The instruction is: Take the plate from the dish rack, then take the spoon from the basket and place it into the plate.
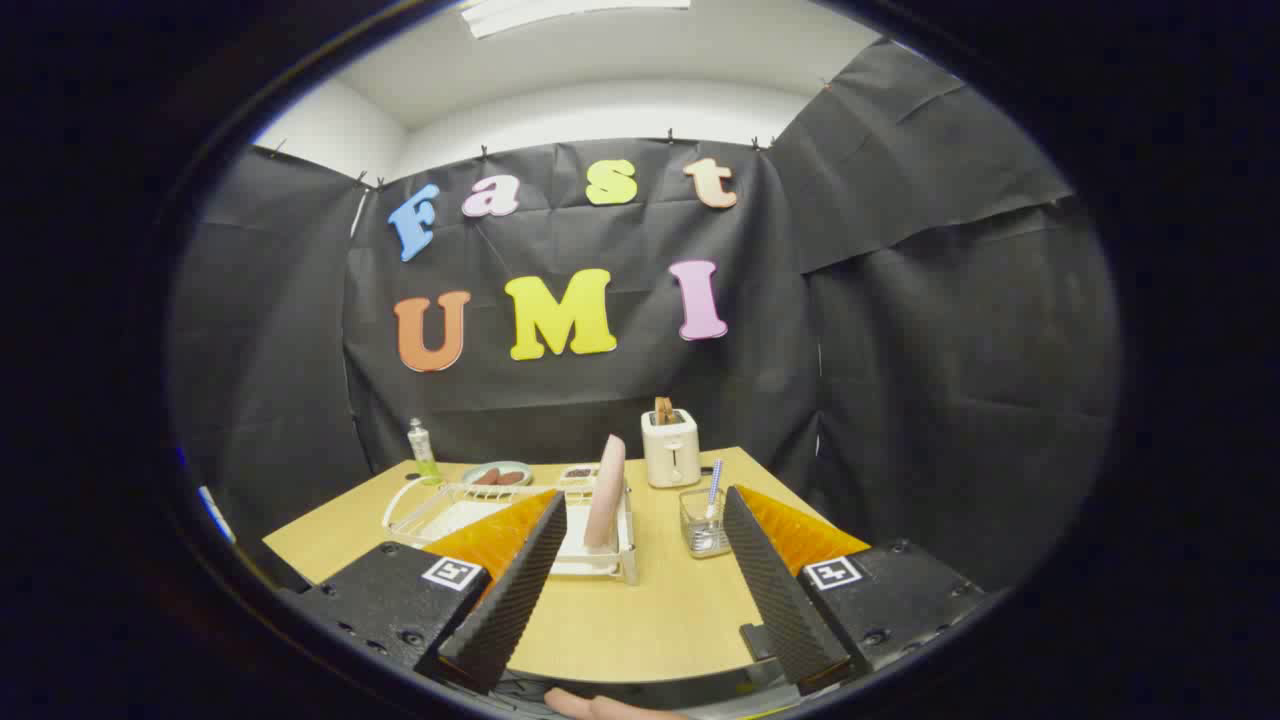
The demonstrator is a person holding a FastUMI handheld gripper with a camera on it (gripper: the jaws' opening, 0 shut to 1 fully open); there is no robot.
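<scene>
Wooden tabletop (610,620) spreads pale and bare just ahead of the gripper (640,570), whose two fingers stand wide apart with nothing between them but open table. Farthest left on that table, near the back edge by the black cloth wall, stands one small bottle (422,452) with a white cap and greenish contents. Just beside it to the right lies one round greenish dish (497,474) carrying two brownish pieces of food. In front of these sits one white wire dish rack (440,510), partly hidden behind the left finger; it rests on a white tray that reaches out between the fingers. One pink plate (606,492) stands upright on its edge in the right part of that rack, ahead of the gap between the fingers and nearer the left one. Behind the rack, one small container (579,471) with something dark inside lies flat; what it is I cannot tell. Right of the plate, one white toaster (670,447) stands at the back with one slice of toast poking from its top. In front of the toaster, just beside the right finger, is one clear basket (703,524) holding one spoon (712,492) with a blue-and-white striped handle, leaning upright. At the bottom, below the fingers, part of one hand (600,706) shows.
</scene>
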